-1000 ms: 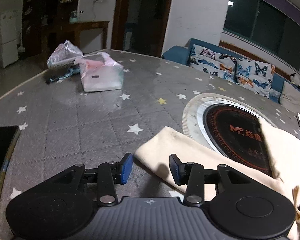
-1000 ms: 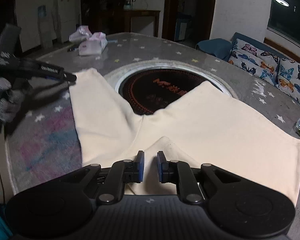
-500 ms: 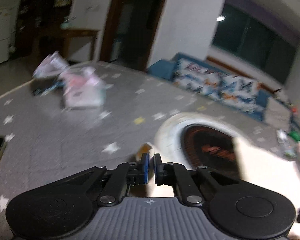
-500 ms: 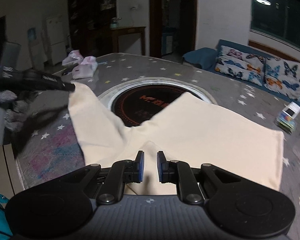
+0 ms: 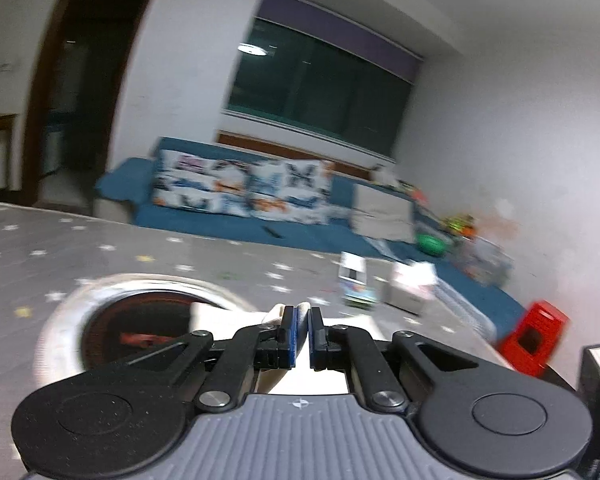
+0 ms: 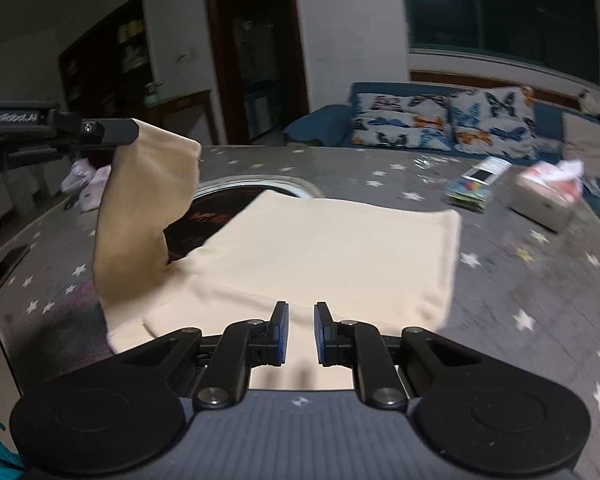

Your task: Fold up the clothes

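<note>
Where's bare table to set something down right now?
Free: grey star cloth between the cream garment and the tissue box; also the far strip before the sofa. Crowded: the centre under the garment and the burner ring.

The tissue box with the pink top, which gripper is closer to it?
Right. The right gripper sits over the cream shorts, nearer the tissue box; the left gripper is farther, across the table.

The left claw (image 5: 302,330) is raised, its pads nearly together and pinched on the cream cloth (image 6: 324,256), though blur makes the grip hard to confirm. The right claw (image 6: 301,334) sits low, pads slightly parted, apparently gripping nothing
</note>
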Motion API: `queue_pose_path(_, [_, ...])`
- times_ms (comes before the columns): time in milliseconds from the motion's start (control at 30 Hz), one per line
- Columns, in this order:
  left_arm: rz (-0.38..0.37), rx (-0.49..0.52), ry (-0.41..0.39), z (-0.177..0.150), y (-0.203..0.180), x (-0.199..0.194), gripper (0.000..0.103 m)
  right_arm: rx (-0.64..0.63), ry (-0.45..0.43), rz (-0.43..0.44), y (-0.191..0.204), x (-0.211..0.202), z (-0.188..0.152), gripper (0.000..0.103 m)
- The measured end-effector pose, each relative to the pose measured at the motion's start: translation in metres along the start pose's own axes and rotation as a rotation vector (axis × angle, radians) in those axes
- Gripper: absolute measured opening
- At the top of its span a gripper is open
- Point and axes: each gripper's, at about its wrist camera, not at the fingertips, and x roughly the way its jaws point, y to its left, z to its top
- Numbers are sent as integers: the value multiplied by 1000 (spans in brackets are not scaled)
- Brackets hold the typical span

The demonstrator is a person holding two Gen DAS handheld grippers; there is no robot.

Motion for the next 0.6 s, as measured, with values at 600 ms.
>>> queue_pose_path(600, [-65, 136, 184, -49, -8, 15, 37, 113, 52, 22, -17, 6, -17, 17])
